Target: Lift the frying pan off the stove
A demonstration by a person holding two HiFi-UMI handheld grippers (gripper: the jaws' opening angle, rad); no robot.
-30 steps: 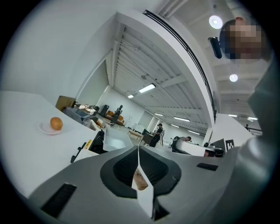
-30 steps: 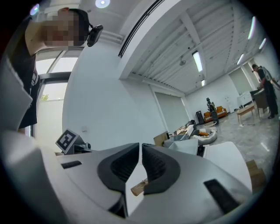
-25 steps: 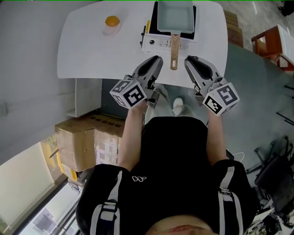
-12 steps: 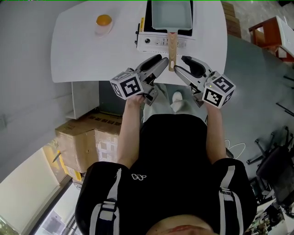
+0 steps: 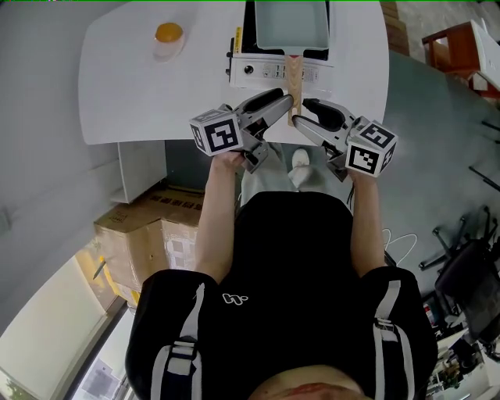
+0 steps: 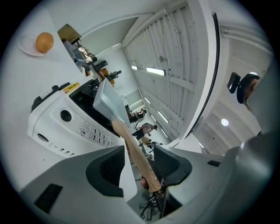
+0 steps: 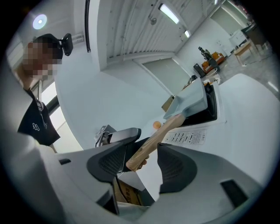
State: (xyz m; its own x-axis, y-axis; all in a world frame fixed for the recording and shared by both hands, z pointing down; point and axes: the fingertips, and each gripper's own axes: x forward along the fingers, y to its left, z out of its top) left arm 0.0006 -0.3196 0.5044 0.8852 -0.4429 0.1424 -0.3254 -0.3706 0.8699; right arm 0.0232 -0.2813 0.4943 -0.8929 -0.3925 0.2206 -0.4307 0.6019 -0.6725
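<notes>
A rectangular pale frying pan [image 5: 291, 22] sits on the white tabletop stove [image 5: 269, 72]. Its wooden handle [image 5: 294, 74] sticks out over the stove's front toward me. My left gripper [image 5: 280, 105] and right gripper [image 5: 301, 114] meet at the handle's free end from either side, and both are open. In the left gripper view the handle [image 6: 135, 153] runs between the spread pads of the gripper [image 6: 141, 162], its tip close to the right-hand one. In the right gripper view the handle's end [image 7: 151, 146] lies between the wide jaws of the gripper [image 7: 143, 165] without being squeezed.
The stove stands at the far edge of a white table [image 5: 156, 101]. An orange on a small dish [image 5: 168, 33] sits at its far left. Cardboard boxes [image 5: 148, 226] are stacked on the floor below the table's left side. A red frame [image 5: 461, 47] stands far right.
Both grippers have moved forward and inward from beside the handle's end until the end lies between their jaws. The jaws look wider. The pan has not moved.
</notes>
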